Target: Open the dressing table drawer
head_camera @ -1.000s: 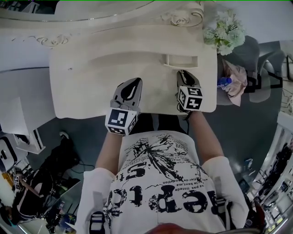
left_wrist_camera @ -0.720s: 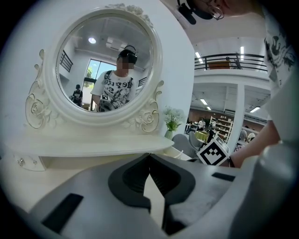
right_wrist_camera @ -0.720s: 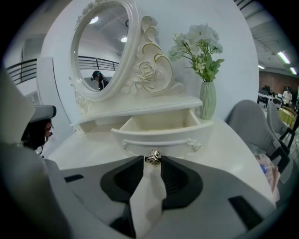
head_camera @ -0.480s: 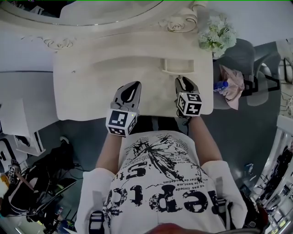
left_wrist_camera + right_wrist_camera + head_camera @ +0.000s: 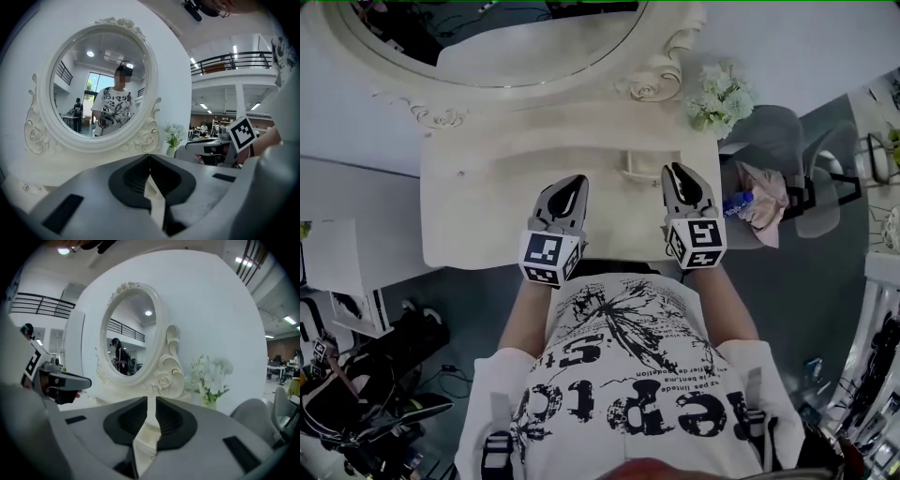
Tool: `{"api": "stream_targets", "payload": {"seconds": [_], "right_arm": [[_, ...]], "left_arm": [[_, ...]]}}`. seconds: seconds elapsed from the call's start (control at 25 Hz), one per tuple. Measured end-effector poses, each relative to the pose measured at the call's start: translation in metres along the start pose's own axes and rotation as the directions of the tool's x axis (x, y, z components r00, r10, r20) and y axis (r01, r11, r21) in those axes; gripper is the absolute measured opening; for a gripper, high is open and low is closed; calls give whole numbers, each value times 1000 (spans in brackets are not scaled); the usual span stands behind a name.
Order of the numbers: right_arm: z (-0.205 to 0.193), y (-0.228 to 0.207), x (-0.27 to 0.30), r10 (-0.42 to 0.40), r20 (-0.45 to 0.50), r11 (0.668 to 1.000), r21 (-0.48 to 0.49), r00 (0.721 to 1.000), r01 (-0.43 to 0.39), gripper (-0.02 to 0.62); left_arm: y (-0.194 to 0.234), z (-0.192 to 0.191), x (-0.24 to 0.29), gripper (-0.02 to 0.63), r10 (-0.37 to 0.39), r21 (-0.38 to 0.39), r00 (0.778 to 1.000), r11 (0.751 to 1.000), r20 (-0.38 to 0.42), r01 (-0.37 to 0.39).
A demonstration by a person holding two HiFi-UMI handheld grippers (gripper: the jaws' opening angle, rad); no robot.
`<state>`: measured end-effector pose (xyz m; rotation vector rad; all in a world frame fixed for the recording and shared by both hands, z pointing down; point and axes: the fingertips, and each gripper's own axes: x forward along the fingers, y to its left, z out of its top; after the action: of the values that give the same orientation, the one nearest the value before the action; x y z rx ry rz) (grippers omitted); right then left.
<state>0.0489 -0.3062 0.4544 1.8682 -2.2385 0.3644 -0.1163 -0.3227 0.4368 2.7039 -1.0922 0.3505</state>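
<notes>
The person's printed shirt [image 5: 628, 375] fills the bottom of the head view, and both arms reach forward over the front edge of the cream worktop [image 5: 478, 206]. The left tongs [image 5: 577, 180] hang above the middle of the worktop. Their tips meet, clenched on nothing, and only a sliver of worktop shows behind them in the left gripper view. The right tongs [image 5: 679, 170] hang to the right of them and are closing. A narrow slit remains between the jaws, and only bare worktop shows through it.

The drawer [image 5: 649, 169] is a small rectangular one that juts forward from the low raised tier at the back of the worktop. It lies between the two pairs of tongs in the head view. It is just beside the right tongs' tips on their left and farther from the left tongs, up and to their right. Neither pair touches it. Beyond it stand the oval mirror [image 5: 506, 37] in its carved frame and a bunch of white flowers [image 5: 719, 97] at the right corner.

A second ago the right tongs' tips sat directly in front of the drawer, pointing at its front. Now they lie off its right end, and their marker cube looks larger. The left tongs have shifted little. The head view now takes in far more of the mirror.
</notes>
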Motion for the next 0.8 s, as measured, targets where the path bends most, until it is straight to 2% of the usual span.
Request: {"api": "stream_targets", "payload": {"seconds": [0.2,0.4,0.56,0.8], "right_arm": [[47,2,-16,-11,138,1000,-10,990,12,34],[78,2,-32,-39,253,999,-18,967,45,21],[87,8,-32,-15,278,999,-36,960,27,18],[86,15,-29,3,261,999,-50,965,11,17]], "left_arm": [[0,33,-3,19,7,37,998,999,58,-9],[-1,60,-10,18,4,66,994,998,105,-11],[0,73,-13,18,5,87,991,996,131,-17],[4,73,-13,19,27,77,991,996,132,-37]]}}
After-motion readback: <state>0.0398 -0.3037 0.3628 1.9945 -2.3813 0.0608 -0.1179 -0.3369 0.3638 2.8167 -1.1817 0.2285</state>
